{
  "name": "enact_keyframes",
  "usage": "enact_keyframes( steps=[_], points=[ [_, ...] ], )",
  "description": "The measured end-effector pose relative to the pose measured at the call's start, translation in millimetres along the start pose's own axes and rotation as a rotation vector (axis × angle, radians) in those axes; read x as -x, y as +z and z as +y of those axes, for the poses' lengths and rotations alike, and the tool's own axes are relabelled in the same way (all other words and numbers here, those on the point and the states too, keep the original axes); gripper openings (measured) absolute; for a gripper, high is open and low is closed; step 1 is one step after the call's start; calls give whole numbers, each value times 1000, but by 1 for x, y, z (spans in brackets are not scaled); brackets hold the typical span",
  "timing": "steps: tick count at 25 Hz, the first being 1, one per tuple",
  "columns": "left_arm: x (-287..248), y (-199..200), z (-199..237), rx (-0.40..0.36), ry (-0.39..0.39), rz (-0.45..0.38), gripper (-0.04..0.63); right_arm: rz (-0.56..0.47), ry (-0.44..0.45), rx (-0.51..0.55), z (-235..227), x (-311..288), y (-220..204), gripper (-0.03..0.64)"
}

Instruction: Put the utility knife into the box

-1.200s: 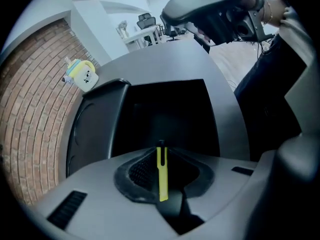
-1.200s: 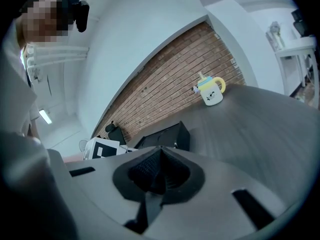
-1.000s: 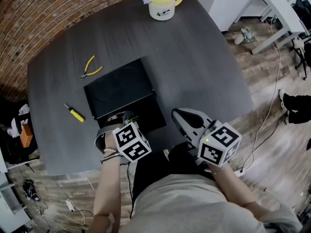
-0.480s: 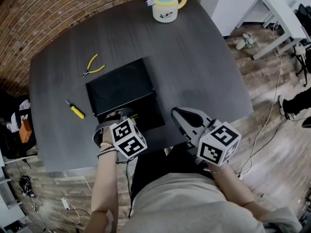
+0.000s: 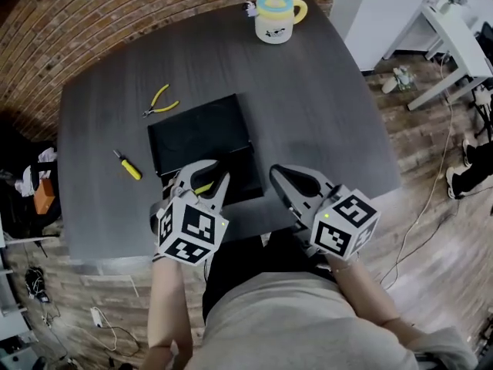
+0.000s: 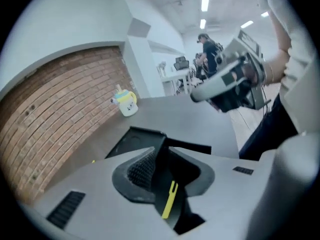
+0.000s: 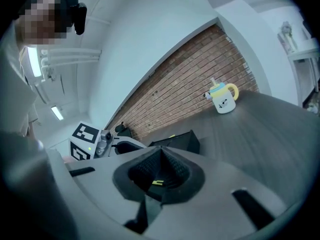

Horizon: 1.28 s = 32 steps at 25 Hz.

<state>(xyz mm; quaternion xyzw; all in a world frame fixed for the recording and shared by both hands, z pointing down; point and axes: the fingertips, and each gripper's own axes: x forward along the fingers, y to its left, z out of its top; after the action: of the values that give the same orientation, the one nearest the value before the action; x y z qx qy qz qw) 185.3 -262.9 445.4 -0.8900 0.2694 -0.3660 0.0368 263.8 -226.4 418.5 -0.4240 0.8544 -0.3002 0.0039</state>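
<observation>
The black box [image 5: 199, 132] lies open on the dark table [image 5: 323, 114], its near part just ahead of both grippers. My left gripper [image 5: 206, 173] is over the box's near edge, shut on the utility knife [image 6: 170, 200], a black body with a yellow strip. From the head view only a yellow bit of the knife [image 5: 202, 188] shows between the jaws. My right gripper [image 5: 277, 176] hangs to the right of the box, jaws together with nothing in them. In the right gripper view its tips [image 7: 160, 151] meet in front of the box [image 7: 177, 141].
Yellow pliers [image 5: 160, 101] lie beyond the box's left corner and a yellow screwdriver [image 5: 127, 166] to its left. A yellow and blue mug [image 5: 277, 14] stands at the table's far edge. A brick wall curves round the table's far left. The table's near edge is under my hands.
My left gripper has risen from low at the box's near edge and come closer to the head camera, knife still in its jaws. The right gripper has barely moved.
</observation>
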Motion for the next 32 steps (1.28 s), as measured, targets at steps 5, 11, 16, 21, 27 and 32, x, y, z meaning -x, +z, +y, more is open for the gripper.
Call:
enact_keyframes(
  steps=[5, 11, 16, 21, 27, 32],
  points=[
    [43, 34, 22, 337, 70, -291, 66, -26, 49, 28, 10, 0, 12, 5],
    [71, 24, 33, 542, 120, -384, 38, -91, 86, 5, 17, -1, 32, 5],
    [78, -11, 36, 635, 190, -277, 32, -29, 110, 55, 22, -19, 21, 5],
    [92, -29, 40, 756, 254, -346, 25, 22, 131, 108, 41, -29, 14, 5],
    [101, -24, 31, 766, 268, -407, 23, 61, 175, 184, 62, -37, 11, 5],
    [105, -36, 34, 780, 302, -373, 23, 118, 177, 210, 64, -45, 5, 5]
  ],
)
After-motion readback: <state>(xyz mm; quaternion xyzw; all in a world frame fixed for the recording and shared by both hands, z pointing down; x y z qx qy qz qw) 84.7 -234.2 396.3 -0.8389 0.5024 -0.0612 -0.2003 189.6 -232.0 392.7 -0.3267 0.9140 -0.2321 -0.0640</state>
